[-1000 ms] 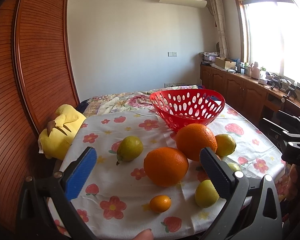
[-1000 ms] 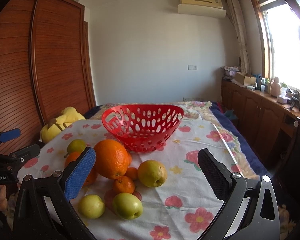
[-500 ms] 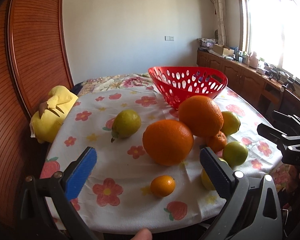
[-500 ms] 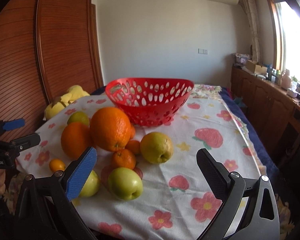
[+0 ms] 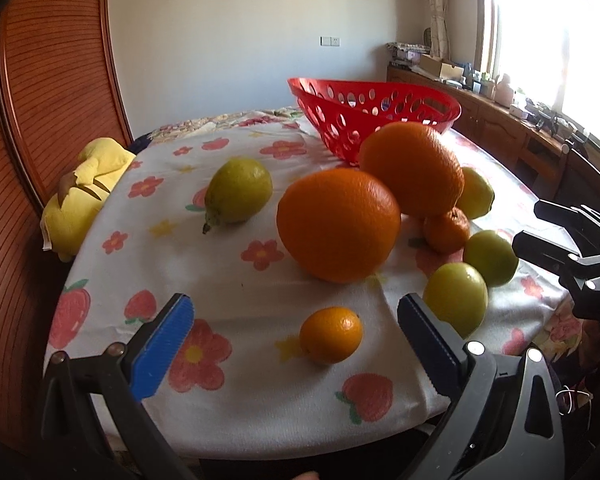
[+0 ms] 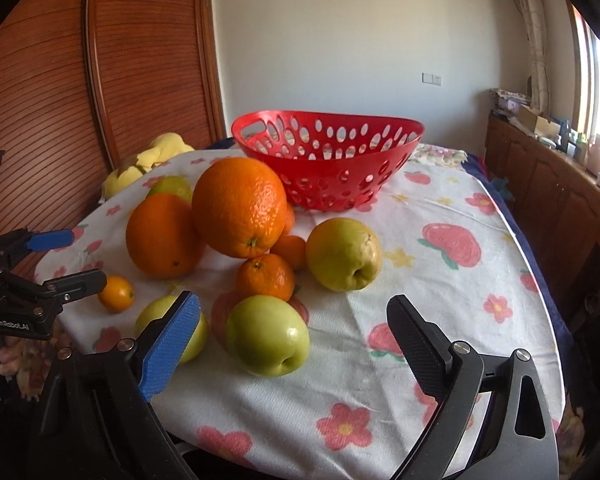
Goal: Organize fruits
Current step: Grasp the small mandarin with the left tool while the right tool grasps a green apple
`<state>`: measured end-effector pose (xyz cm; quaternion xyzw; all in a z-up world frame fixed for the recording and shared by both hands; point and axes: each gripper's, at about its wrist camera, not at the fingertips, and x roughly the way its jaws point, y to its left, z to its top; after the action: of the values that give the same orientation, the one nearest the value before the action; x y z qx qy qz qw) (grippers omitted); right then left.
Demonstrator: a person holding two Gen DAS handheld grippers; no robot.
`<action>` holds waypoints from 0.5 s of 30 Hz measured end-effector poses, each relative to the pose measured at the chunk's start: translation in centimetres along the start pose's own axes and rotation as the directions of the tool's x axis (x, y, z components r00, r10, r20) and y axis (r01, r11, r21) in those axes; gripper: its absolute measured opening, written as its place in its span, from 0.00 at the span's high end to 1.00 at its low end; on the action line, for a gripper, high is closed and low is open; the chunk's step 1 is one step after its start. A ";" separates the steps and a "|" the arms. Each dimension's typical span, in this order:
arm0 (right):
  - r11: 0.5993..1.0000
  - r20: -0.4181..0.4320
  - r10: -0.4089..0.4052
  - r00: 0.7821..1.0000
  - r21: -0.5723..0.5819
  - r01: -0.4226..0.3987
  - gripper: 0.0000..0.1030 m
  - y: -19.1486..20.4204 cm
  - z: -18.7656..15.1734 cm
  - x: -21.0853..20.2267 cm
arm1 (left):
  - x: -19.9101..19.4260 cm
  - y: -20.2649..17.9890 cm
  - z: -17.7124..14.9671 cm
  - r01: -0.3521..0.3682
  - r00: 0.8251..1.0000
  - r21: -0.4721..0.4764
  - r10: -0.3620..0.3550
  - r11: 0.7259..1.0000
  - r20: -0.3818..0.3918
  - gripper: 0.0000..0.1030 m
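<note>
With fruit loose on the counter point(image 6: 440, 280) because the red basket point(image 6: 328, 160) is unfilled, left claw point(image 5: 296, 320) gapes around the kumquat point(image 5: 331, 334), right claw point(image 6: 292, 332), closing, brackets a green apple point(image 6: 266, 334), ungripped.

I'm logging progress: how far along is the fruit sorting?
Nothing looks done: the red basket shows no fruit inside. Nothing is in hand; the left tool is open, and the right tool is closing on nothing. All fruit, like the large orange, remains on the tablecloth.
</note>
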<state>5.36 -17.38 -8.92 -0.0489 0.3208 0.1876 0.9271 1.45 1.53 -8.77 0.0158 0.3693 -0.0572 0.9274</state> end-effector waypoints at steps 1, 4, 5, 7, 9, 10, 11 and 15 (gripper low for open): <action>1.000 -0.007 0.002 1.000 -0.001 -0.002 0.08 0.0 -0.1 0.2 | 0.2 0.0 -0.2 0.011 1.000 -0.002 -0.011 1.000 -0.005 0.02; 1.000 -0.023 0.008 1.000 0.001 -0.008 0.10 0.0 -0.4 0.7 | 0.5 0.2 -0.5 0.043 0.999 -0.015 -0.044 0.999 -0.012 0.05; 1.000 -0.027 0.011 1.000 0.002 -0.011 0.11 0.0 -0.5 0.8 | 0.6 0.2 -0.5 0.049 0.999 -0.019 -0.049 0.999 -0.015 0.06; 1.000 -0.033 0.015 0.999 0.004 -0.015 0.13 0.0 -0.6 0.9 | 0.6 0.2 -0.7 0.066 0.998 -0.021 -0.066 0.998 -0.014 0.07; 1.000 -0.041 0.022 0.999 0.003 -0.022 0.14 0.0 -0.7 1.0 | 0.8 0.1 -0.9 0.077 0.997 -0.022 -0.078 0.997 -0.019 0.13; 1.000 -0.044 0.024 0.999 0.001 -0.024 0.15 0.0 -0.8 1.1 | 0.8 0.0 -1.0 0.074 0.997 -0.020 -0.075 0.997 -0.021 0.14; 1.000 -0.047 0.029 0.998 0.000 -0.029 0.16 0.0 -0.9 1.2 | 1.0 0.0 -1.1 0.075 0.997 -0.017 -0.076 0.997 -0.025 0.17; 0.999 -0.067 0.041 0.997 -0.001 -0.041 0.18 0.0 -1.2 1.6 | 1.5 0.0 -1.4 0.087 0.995 -0.017 -0.087 0.996 -0.040 0.31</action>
<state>5.81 -17.15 -10.87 -0.0497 0.3526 0.2052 0.9116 1.55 1.49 -10.83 -0.0059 0.3889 -0.0944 0.9164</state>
